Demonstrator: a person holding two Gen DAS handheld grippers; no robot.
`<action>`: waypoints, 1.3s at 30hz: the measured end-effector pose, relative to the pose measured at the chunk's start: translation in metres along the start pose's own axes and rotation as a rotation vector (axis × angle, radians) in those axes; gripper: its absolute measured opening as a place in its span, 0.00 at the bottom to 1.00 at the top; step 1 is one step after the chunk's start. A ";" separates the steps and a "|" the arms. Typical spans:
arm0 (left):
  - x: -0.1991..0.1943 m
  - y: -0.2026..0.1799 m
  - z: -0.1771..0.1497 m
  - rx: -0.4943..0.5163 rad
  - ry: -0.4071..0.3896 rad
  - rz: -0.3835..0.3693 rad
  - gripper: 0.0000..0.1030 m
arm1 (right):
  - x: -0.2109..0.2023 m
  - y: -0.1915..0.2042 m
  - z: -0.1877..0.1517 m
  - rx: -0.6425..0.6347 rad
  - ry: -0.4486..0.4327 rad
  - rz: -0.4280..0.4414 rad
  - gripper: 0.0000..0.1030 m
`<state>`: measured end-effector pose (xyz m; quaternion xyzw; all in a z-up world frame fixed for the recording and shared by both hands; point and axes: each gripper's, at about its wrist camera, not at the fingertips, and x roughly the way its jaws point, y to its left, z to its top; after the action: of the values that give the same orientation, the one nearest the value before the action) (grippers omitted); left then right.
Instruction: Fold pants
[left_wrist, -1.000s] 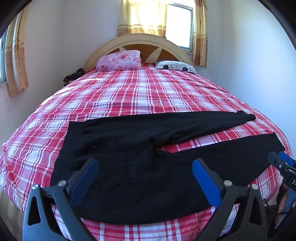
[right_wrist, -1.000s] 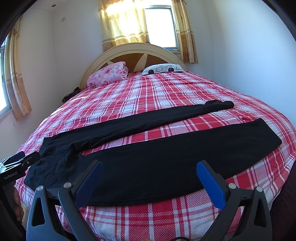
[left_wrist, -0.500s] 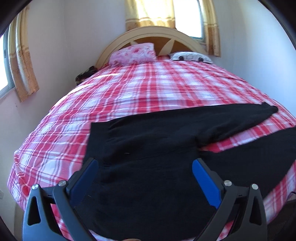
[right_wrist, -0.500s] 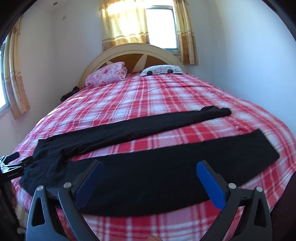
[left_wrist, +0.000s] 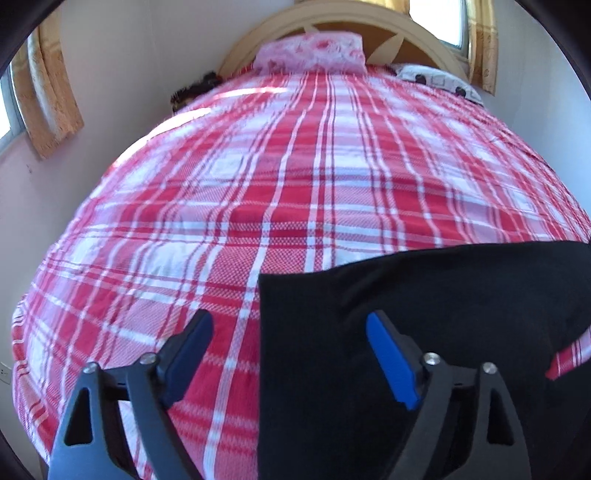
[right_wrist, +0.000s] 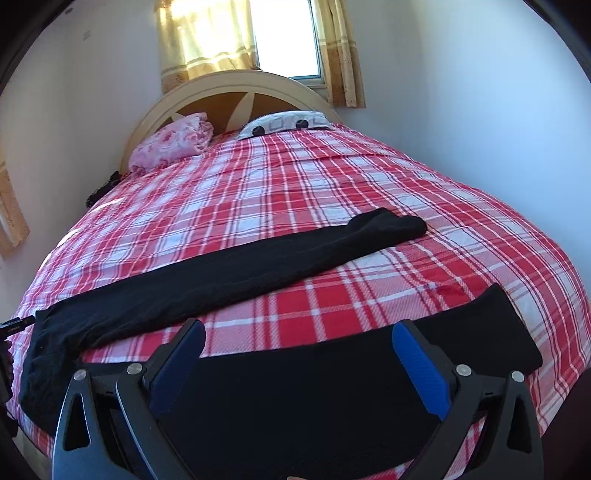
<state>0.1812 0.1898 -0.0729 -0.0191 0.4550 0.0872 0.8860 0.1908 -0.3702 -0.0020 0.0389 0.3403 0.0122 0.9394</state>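
Observation:
Black pants (right_wrist: 258, 266) lie spread across the red plaid bed (right_wrist: 332, 206), with the waist at the left and both legs reaching right, the far one angled away. In the left wrist view the waist's upper corner (left_wrist: 369, 295) fills the lower right. My left gripper (left_wrist: 291, 350) hangs over the waist's left edge. That edge lies between its fingers, the jaws are closing, and the pads do not press on the cloth. My right gripper (right_wrist: 299, 365) stands open low over the near leg (right_wrist: 295, 391), with nothing held.
A pink pillow (left_wrist: 310, 51) and a white patterned pillow (right_wrist: 288, 123) rest against the arched headboard (right_wrist: 229, 92). A dark item (left_wrist: 192, 90) sits at the bed's far left edge by the wall. Curtained windows flank the bed, and a wall runs close along the right.
The left gripper swung left and dropped closer to the waist's edge, and its jaws have narrowed. The right gripper moved in lower over the near leg. The pants have not moved.

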 end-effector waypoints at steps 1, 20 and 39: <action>0.011 0.003 0.005 -0.013 0.023 -0.005 0.70 | 0.005 -0.005 0.005 -0.004 0.008 -0.008 0.99; 0.052 0.000 0.021 -0.062 0.163 -0.077 0.57 | 0.175 -0.144 0.143 0.189 0.202 -0.100 0.81; 0.041 0.001 0.027 -0.055 0.038 -0.219 0.11 | 0.271 -0.147 0.153 0.024 0.352 -0.027 0.08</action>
<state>0.2262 0.1993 -0.0908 -0.0946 0.4644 0.0019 0.8806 0.4969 -0.5132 -0.0697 0.0429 0.5002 0.0024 0.8648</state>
